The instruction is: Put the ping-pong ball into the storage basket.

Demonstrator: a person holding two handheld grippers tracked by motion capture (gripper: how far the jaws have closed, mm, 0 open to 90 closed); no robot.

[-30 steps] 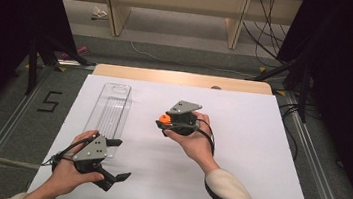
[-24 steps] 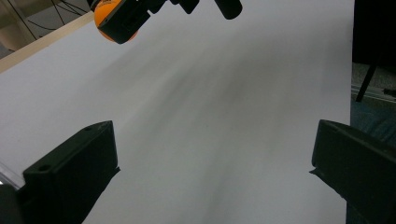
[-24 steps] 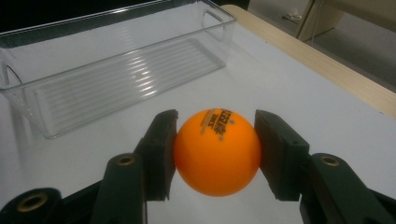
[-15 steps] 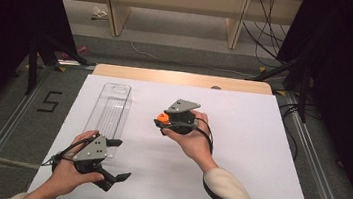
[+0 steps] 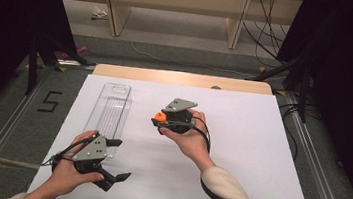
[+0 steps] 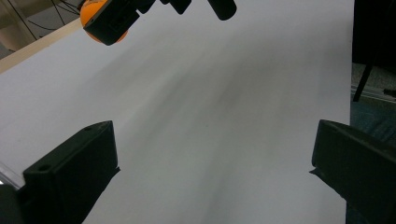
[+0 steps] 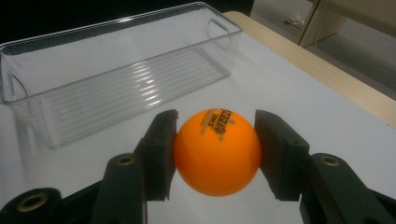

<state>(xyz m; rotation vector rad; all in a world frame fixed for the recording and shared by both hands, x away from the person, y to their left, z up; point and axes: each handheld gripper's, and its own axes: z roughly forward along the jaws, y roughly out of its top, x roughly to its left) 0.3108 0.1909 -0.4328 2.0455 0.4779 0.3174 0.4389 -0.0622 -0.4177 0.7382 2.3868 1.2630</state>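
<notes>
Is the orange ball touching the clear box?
Apart. In the right gripper view the ball sits clamped between the right gripper's jaws, with bare white table between it and the box. The high view agrees.

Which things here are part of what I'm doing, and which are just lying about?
In the job:
- small orange plastic ball, clamped in the right tool
- long clear plastic bin, empty, just ahead of the ball

Lying about:
- left tool, open and idle
- white table sheet
</notes>
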